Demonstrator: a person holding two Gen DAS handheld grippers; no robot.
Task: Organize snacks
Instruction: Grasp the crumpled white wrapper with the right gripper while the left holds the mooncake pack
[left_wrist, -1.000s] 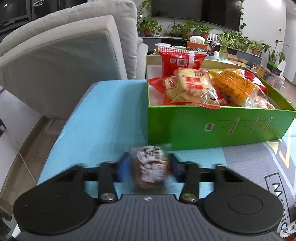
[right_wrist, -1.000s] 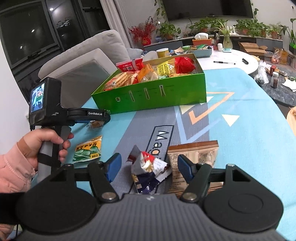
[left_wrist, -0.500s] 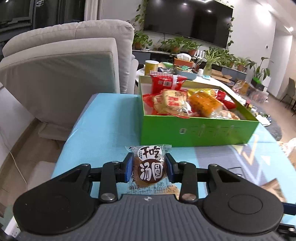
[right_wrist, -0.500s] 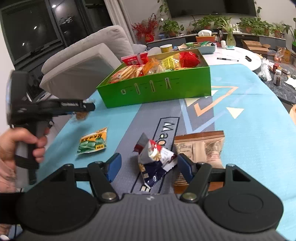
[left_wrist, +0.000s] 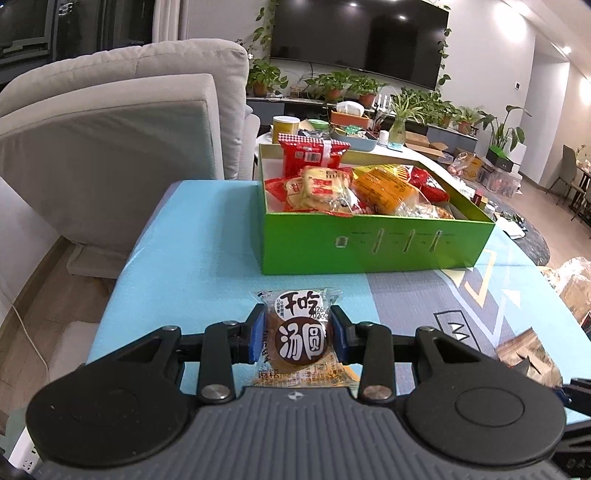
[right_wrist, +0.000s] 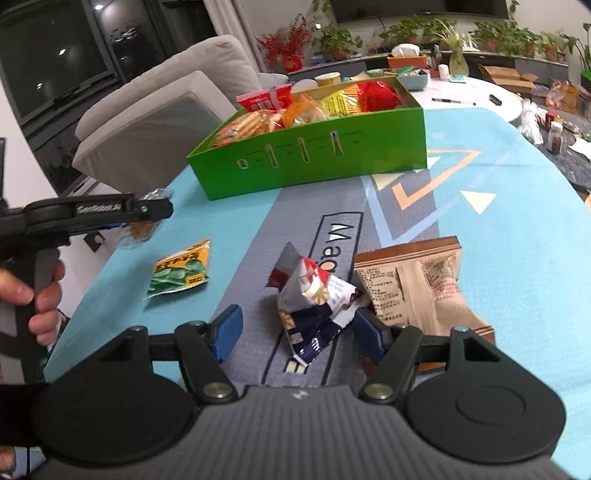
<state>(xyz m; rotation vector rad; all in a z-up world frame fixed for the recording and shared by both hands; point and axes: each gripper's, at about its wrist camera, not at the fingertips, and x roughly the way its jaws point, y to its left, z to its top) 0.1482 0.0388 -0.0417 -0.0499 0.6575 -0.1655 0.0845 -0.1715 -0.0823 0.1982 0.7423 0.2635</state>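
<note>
Item: we clamp a small clear-wrapped brown round cake (left_wrist: 300, 334) in our left gripper (left_wrist: 297, 329), lifted for the green cardboard snack box (left_wrist: 373, 247); our right gripper (right_wrist: 297, 330), jaws wide, straddles a crumpled silver-and-navy foil packet (right_wrist: 314, 308) for pickup.

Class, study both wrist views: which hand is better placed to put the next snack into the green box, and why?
Left. Its tongs are already shut on the round pastry packet, facing the green box. The right tongs are open around the crumpled packet on the mat, so they have yet to grasp.
</note>
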